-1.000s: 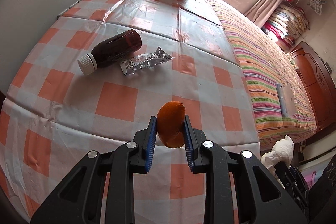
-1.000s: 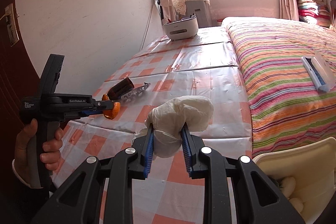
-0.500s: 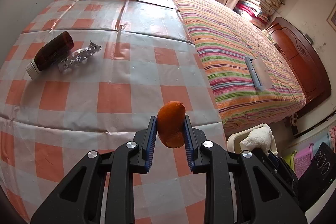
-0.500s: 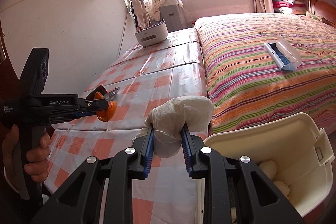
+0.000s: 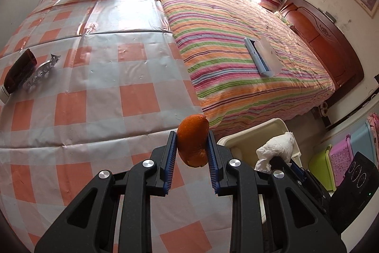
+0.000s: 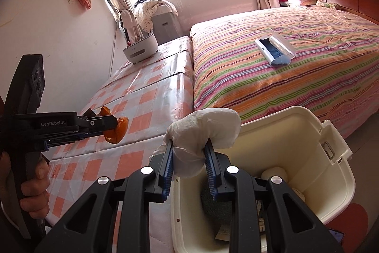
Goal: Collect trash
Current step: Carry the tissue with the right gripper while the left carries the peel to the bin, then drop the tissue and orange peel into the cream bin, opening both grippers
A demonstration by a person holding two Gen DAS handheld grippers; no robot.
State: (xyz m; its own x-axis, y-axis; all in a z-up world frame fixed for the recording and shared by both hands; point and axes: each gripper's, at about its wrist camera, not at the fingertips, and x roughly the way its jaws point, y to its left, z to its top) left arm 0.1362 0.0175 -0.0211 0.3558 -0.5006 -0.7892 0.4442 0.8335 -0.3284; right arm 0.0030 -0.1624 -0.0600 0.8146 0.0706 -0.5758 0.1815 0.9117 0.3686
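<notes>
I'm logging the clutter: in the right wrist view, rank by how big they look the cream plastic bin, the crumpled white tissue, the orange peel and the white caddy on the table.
1. Cream plastic bin
2. Crumpled white tissue, though it sits nearest the camera
3. White caddy
4. Orange peel

An orange peel [image 5: 193, 139] sits clamped above the tabletop [image 5: 99, 77] edge, a crumpled white tissue [image 6: 203, 132] hangs clamped over the open cream bin [image 6: 331, 172].
</notes>
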